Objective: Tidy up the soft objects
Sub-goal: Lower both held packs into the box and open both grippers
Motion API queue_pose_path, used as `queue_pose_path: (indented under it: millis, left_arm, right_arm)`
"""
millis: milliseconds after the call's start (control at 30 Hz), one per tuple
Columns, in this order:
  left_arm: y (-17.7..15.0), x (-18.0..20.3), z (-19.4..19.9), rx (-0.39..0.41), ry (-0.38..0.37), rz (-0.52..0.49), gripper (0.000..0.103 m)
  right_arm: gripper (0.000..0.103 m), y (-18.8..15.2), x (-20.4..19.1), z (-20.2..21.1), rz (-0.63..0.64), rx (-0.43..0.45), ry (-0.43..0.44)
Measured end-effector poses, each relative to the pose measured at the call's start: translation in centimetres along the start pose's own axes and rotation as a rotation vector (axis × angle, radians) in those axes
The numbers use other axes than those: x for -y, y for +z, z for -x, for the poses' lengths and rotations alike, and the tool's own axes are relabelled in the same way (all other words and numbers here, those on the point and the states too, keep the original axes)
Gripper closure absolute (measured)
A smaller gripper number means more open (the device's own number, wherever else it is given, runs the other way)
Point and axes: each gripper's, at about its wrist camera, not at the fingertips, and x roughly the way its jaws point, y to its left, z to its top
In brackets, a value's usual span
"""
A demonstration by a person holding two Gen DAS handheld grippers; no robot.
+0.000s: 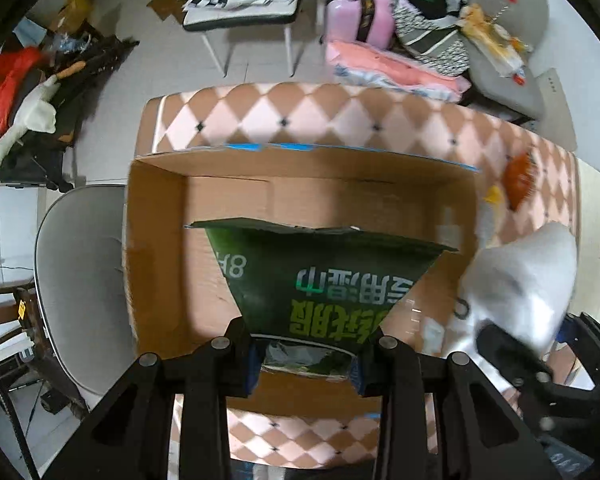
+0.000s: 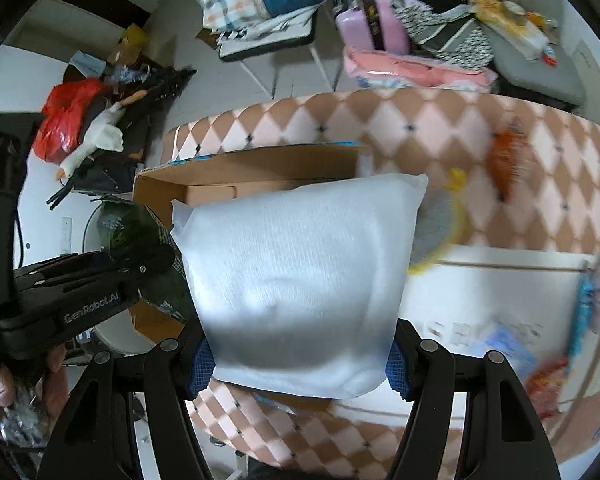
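My left gripper (image 1: 306,364) is shut on a dark green wet-wipes pack (image 1: 320,280) and holds it over the open cardboard box (image 1: 156,240) on the pink diamond-patterned table (image 1: 300,108). My right gripper (image 2: 300,364) is shut on a white soft pillow-like pack (image 2: 300,272), held just right of the box (image 2: 160,184). The white pack (image 1: 524,276) and right gripper also show at the right of the left wrist view. The left gripper (image 2: 80,284) with the green pack (image 2: 132,232) shows at the left of the right wrist view.
An orange fuzzy item (image 2: 504,160), a grey and yellow item (image 2: 440,224) and a white box (image 2: 500,304) with colourful items lie on the table at right. A grey chair (image 1: 76,280) stands left of the table. Cluttered chairs, a pink suitcase (image 1: 360,8) and a goose toy (image 1: 32,116) stand beyond.
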Motion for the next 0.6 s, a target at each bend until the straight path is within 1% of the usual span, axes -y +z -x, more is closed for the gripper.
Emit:
queue_pose_path:
  millis: [67, 100, 200, 300, 400, 500, 600]
  left_arm:
    - [1.0, -1.5, -1.2, -0.025, -0.007, 0.008, 0.072]
    - [1.5, -2.1, -2.0, -0.038, -0.013, 0.009, 0.072]
    - [2.9, -3.3, -4.8, -0.098, -0.049, -0.008, 0.072]
    - [3.8, -4.2, -7.2, -0.144, -0.073, -0.027, 0.072]
    - [4.6, -4.4, -9.5, -0.183, -0.114, -0.032, 0.072]
    - [5.1, -4.2, -11.1, -0.21, -0.144, -0.042, 0.071]
    - [5.1, -3.7, -11.7, -0.237, -0.177, -0.059, 0.069]
  right_arm:
    - [0.033, 1.3, -2.3, -2.9, 0.008, -0.016, -0.041]
    - [0.033, 1.6, -3.4, -3.7, 0.014, -0.02, -0.051]
    - [0.033, 2.7, -5.4, -6.9, 0.027, -0.04, -0.093]
    - [0.033, 3.3, -6.1, -9.4, 0.028, -0.054, -0.13]
    - [0.033, 4.0, -6.2, -11.6, 0.014, -0.068, -0.15]
    - [0.033, 4.6, -6.0, -13.5, -0.004, -0.077, -0.163]
    - [0.032, 4.8, -5.8, -14.1, -0.02, -0.074, -0.167]
